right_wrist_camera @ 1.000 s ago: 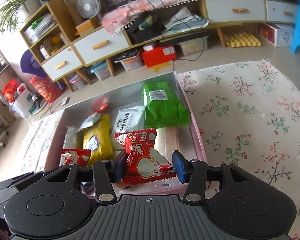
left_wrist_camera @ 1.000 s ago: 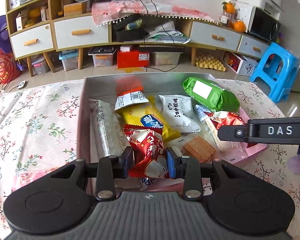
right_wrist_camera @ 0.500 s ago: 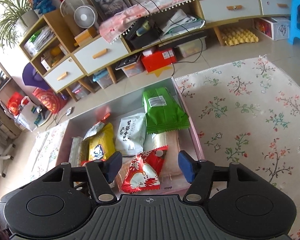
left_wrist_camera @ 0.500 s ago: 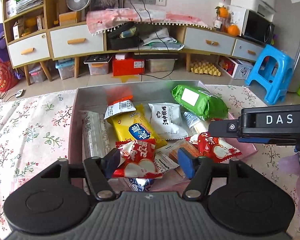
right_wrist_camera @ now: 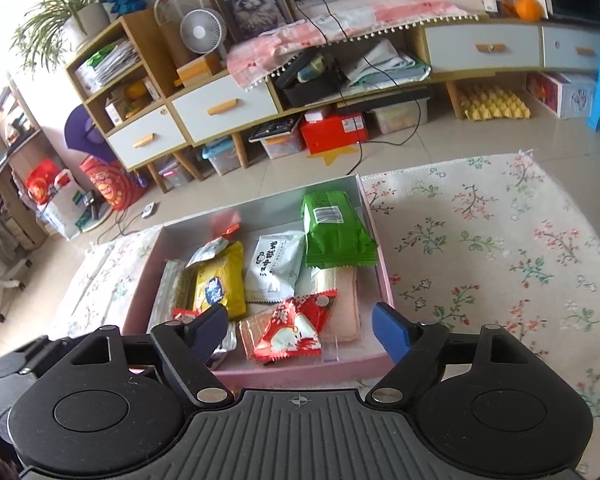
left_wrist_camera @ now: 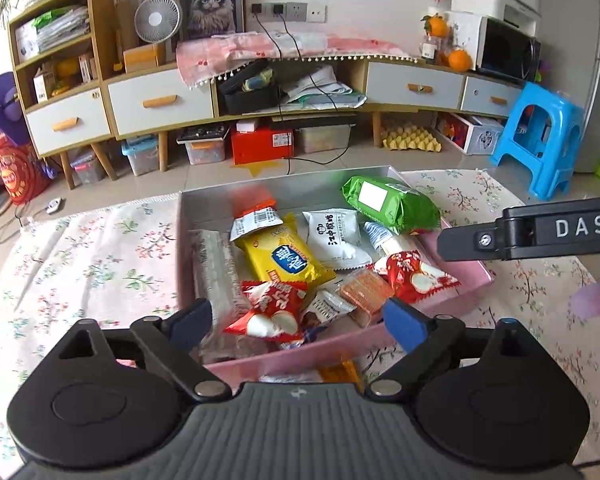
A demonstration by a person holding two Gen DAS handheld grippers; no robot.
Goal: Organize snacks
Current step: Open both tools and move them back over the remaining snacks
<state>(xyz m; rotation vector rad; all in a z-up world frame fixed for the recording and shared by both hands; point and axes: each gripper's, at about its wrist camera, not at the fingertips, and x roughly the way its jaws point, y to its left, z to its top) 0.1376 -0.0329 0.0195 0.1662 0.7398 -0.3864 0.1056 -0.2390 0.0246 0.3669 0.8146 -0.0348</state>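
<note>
— Two red snack packets lie in the pink box [left_wrist_camera: 452, 294], and parts of the pile are hard to read. What's hidden?

— A long clear-wrapped packet [left_wrist_camera: 216, 276] along the box's left wall is blurred, and an orange-and-white wrapper [left_wrist_camera: 256, 216] at the back is smeared. In the left wrist view something orange [left_wrist_camera: 340, 372] peeks out below the box's near wall, cut off by the gripper body. The cracker packet [left_wrist_camera: 364, 296] is partly under its neighbours.

— Materials and shapes?

— Crinkly foil and plastic. One red packet [left_wrist_camera: 274, 310] is puffy with saw-tooth ends; the other red packet [right_wrist_camera: 296, 330] is the same sort, lying toward the right. A yellow biscuit bag [left_wrist_camera: 286, 258], a white pouch [left_wrist_camera: 334, 240], and a fat green pack [left_wrist_camera: 392, 204] resting on the box's far right rim. The box is shallow, silver-grey inside, sitting on a bench covered in flowered cloth [right_wrist_camera: 500, 248].

— And the fingers?

— The left gripper [left_wrist_camera: 298, 322] has just been opening; its blue fingers [left_wrist_camera: 404, 322] stand wide, holding nothing, the first red packet lying free in the box between and beyond them. The right gripper [right_wrist_camera: 300, 330] has likewise just been opening, fingers [right_wrist_camera: 390, 332] wide apart, clear of the second red packet, which lies loose on the box floor. Its side bar juts in at the right of the left wrist view.
</note>
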